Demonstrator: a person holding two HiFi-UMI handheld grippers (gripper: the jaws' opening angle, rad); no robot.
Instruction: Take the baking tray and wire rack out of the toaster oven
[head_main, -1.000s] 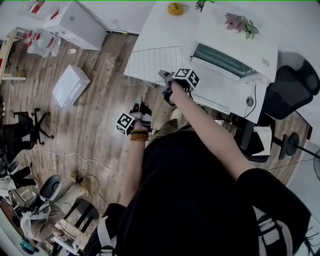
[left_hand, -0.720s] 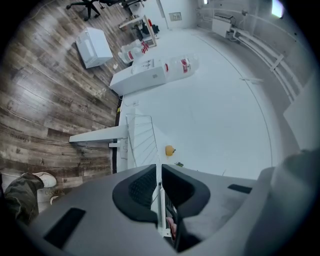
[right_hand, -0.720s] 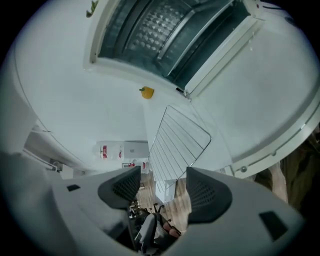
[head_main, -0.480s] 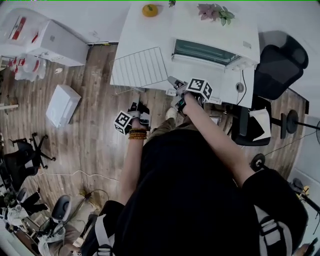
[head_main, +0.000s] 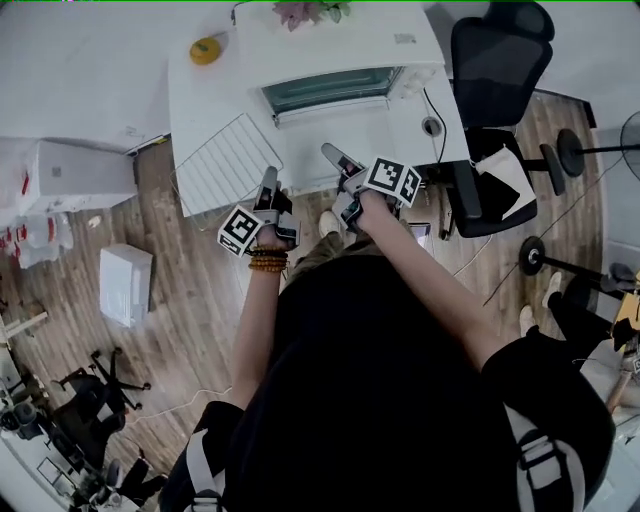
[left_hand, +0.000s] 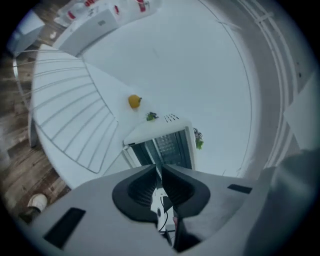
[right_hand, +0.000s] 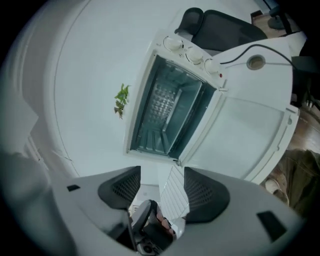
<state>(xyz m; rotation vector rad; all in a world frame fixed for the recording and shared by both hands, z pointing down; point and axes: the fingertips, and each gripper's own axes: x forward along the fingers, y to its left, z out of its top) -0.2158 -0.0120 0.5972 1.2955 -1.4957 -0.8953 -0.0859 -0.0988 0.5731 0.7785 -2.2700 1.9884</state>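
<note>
The white toaster oven (head_main: 340, 45) stands at the back of the white table (head_main: 400, 125), its teal glass front (head_main: 330, 90) facing me. In the right gripper view the oven (right_hand: 167, 107) shows ribbed inner walls; I cannot make out a baking tray. The white wire rack (head_main: 225, 162) lies flat on the table left of the oven and overhangs the near edge; it also shows in the left gripper view (left_hand: 70, 115). My left gripper (head_main: 268, 182) (left_hand: 160, 167) is shut and empty beside the rack's near right corner. My right gripper (head_main: 332, 155) (right_hand: 162, 172) is open and empty, pointing at the oven.
A yellow fruit (head_main: 205, 50) sits at the table's back left, with a plant (head_main: 310, 10) on top of the oven. A cable runs to a grommet (head_main: 432, 127) on the right. A black office chair (head_main: 495, 50) stands to the right, white boxes (head_main: 125, 285) on the wooden floor to the left.
Both grippers have moved up and forward to the table's near edge. The left one has come from over the floor to the rack's corner. The head view has swung toward the oven.
</note>
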